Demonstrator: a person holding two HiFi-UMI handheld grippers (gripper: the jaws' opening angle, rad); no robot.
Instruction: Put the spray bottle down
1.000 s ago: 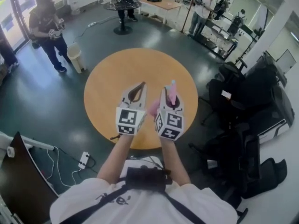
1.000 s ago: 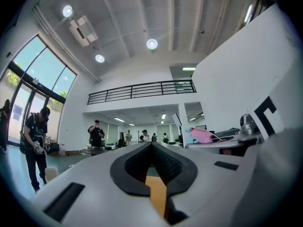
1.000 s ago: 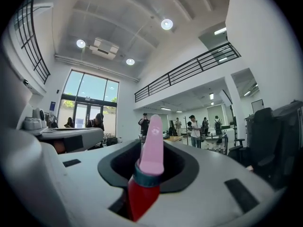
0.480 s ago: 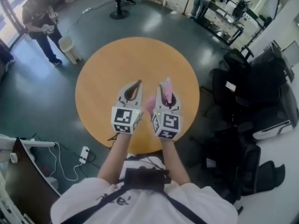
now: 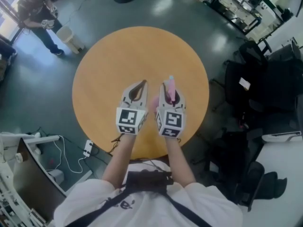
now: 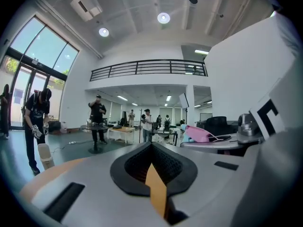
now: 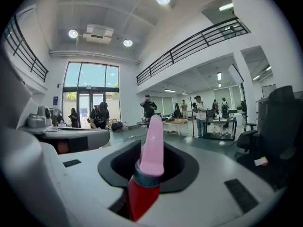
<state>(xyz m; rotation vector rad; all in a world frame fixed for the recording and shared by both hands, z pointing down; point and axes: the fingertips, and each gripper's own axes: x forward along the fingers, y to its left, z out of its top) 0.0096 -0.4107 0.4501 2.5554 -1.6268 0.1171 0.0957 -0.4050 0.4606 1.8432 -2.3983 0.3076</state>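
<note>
No word, number or brand can be read anywhere: the only print is the black-and-white square marker patterns on the left gripper (image 5: pixel 142 84) and the right gripper (image 5: pixel 169 88), and they spell nothing.

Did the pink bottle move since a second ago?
Yes: the spray bottle in the right gripper has sunk closer to the wooden table.
</note>
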